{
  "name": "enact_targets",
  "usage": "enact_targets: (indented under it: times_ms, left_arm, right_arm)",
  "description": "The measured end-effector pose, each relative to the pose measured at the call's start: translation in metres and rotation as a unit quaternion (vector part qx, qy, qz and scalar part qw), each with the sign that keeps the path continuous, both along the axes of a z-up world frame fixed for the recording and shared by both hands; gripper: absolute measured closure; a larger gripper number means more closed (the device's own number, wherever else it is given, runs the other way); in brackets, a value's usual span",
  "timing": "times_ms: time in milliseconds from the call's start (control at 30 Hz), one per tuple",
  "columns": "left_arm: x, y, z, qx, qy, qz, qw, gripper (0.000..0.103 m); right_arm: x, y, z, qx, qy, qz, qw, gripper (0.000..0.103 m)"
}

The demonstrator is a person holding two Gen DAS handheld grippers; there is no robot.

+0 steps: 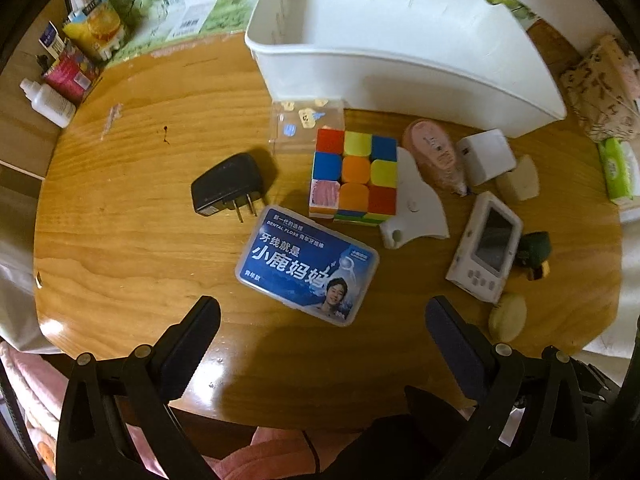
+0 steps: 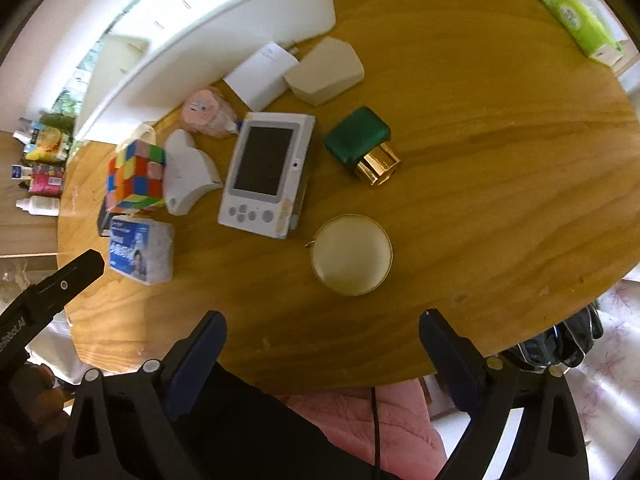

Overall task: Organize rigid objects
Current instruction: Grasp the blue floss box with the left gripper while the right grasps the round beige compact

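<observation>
While nothing yet lies in the white bin point(image 1: 400, 60) at the far side of the desk point(image 1: 132, 240): approach stage, no object lifted. Left gripper point(image 1: 322, 322) above the near desk edge, jaws wide apart and empty, the blue dental floss box point(image 1: 308, 268) just ahead between the fingertips. Right gripper point(image 2: 322, 334) likewise wide apart and empty, round cream compact point(image 2: 351, 254) just ahead. Other rigid objects clustered before the bin: colour cube point(image 1: 354, 176), black plug adapter point(image 1: 228, 184), white handheld device point(image 2: 266, 174), green perfume bottle point(image 2: 362, 146), white charger block point(image 1: 486, 156). Next move, as judged: lowering either jaws around the nearest object, closing squarely on its sides, then carrying it over the bin wall.
</observation>
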State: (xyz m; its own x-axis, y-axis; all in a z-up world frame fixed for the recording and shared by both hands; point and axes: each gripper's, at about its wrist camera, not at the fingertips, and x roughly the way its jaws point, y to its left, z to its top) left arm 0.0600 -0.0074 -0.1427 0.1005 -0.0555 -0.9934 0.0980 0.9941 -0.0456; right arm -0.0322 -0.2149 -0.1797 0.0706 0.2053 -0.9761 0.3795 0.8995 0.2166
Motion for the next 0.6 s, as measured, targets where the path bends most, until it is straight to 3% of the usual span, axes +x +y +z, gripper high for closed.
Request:
enact_targets:
  times_ms: [500, 600]
  left_arm:
    - [0.021, -0.005, -0.047, 0.012, 0.059, 0.009, 0.9981, 0.007]
    - [0.028, -0.005, -0.05, 0.025, 0.052, 0.003, 0.9984, 0.007]
  right_arm:
    - [0.035, -0.001, -0.039, -0.001, 0.056, 0.001, 0.998, 0.013]
    - [0.041, -0.001, -0.045, -0.004, 0.062, -0.001, 0.998, 0.015]
